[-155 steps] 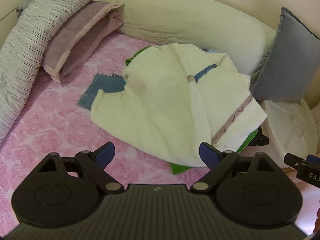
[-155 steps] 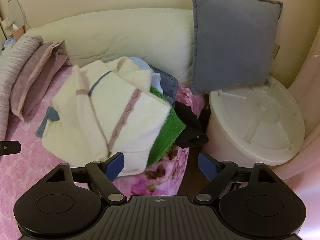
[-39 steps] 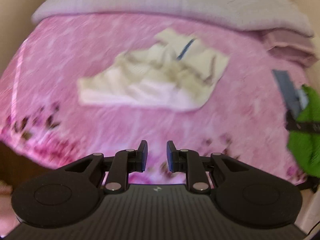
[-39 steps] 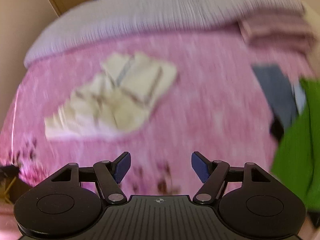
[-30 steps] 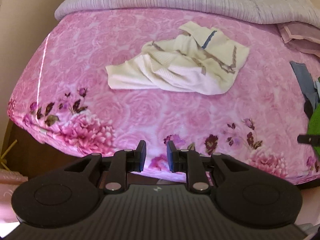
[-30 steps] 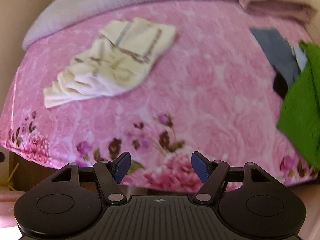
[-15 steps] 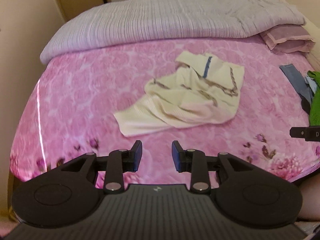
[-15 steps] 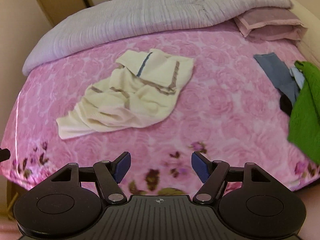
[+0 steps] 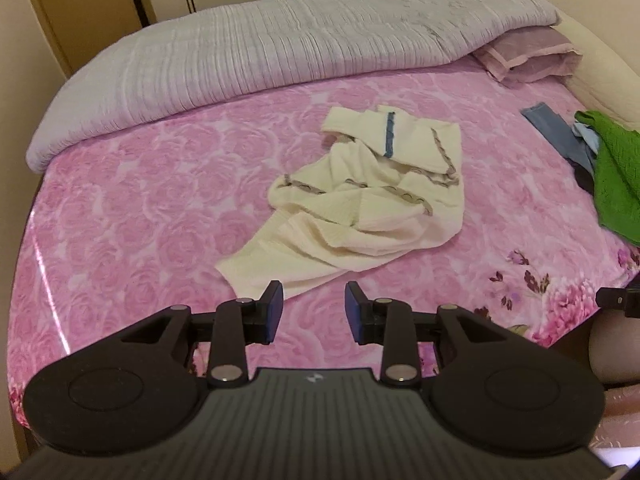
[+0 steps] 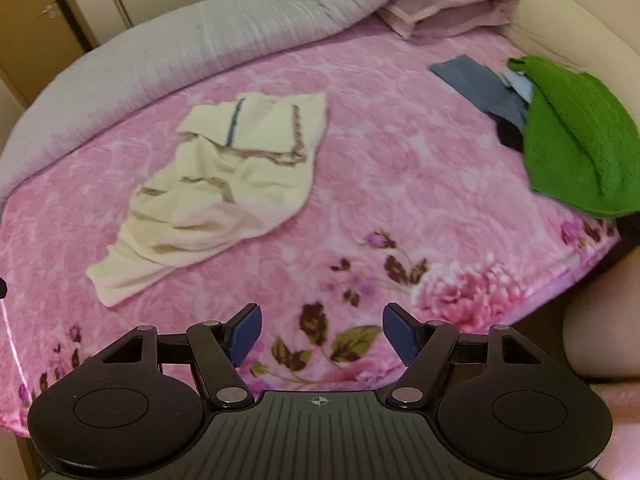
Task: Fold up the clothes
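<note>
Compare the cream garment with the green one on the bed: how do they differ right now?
The cream garment lies alone mid-bed, crumpled, with brown and blue trim. The green garment is plain, sits at the bed's right edge and overlaps a pile of blue and dark clothes. Both are unfolded, and neither tool touches them.

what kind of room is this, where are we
Most likely a bedroom. A wide bed with a pink floral blanket fills the view, a rolled grey quilt and a pillow lie along its far side, and wardrobe-like doors stand behind.
</note>
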